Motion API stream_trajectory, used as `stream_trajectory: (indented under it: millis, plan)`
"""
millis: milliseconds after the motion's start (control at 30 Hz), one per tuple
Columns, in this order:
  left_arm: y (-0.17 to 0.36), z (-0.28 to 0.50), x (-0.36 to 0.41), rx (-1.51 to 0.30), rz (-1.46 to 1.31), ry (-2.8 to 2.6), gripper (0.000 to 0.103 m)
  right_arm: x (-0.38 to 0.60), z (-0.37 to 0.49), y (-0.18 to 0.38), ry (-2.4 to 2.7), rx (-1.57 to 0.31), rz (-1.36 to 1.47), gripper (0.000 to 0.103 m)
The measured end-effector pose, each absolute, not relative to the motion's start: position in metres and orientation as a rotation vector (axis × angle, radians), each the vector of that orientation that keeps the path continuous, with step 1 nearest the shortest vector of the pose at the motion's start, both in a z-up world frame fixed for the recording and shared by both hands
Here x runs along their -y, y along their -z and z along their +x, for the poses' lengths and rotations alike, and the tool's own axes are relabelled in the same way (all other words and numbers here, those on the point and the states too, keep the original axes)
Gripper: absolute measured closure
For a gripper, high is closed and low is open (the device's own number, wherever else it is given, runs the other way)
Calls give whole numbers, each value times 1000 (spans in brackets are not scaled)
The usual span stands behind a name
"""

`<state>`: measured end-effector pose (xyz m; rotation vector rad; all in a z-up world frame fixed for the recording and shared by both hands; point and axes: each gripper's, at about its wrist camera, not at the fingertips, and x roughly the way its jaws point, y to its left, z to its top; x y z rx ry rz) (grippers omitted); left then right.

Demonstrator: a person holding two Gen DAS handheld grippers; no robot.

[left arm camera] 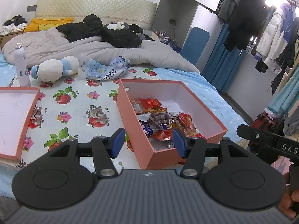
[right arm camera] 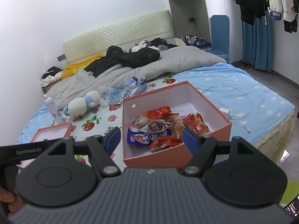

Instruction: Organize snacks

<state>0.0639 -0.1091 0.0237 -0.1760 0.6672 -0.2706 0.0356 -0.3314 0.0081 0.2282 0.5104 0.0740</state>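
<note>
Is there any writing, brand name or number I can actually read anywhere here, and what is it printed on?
"GenRobot.AI": on the black bar of the left gripper, seen from the right wrist.
"DAS", cut off by the frame edge: on the black bar of the right gripper, seen from the left wrist.
"2080", upside down: on the crumpled blue and white bag.
Snack wrappers in the pink box: print too blurred to read.

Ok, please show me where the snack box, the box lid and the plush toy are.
snack box (right arm camera: 196, 93), right wrist view, on its far inner wall.
box lid (left arm camera: 13, 112), left wrist view, on its white inside.
plush toy (left arm camera: 56, 67), left wrist view, on its white body.
</note>
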Motion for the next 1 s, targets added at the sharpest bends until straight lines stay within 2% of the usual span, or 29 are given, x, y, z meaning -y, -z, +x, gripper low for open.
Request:
stream_trajectory:
  millis: [267,567,733,767,800,833,1000]
  plan:
    - [-26,68,107,-662,-170,260,39,333,36,-8,-79,-514,232,28]
    - [-27,74,104,-665,-163,251,29,330,38,-10,-73,-519,218,28]
    - [-27,78,105,-658,-149,214,8,335,42,-4,-62,-525,233,28]
    - [-26,80,104,-656,-148,203,7,338,44,-3,-58,-523,240,24]
    - [-27,81,103,-657,-149,196,6,341,45,-2,-52,-519,252,8]
    - [-27,82,103,-661,-147,193,6,343,45,-2,-43,-510,261,0]
    - [-29,83,103,-658,-149,177,4,348,51,2,-24,-515,244,0]
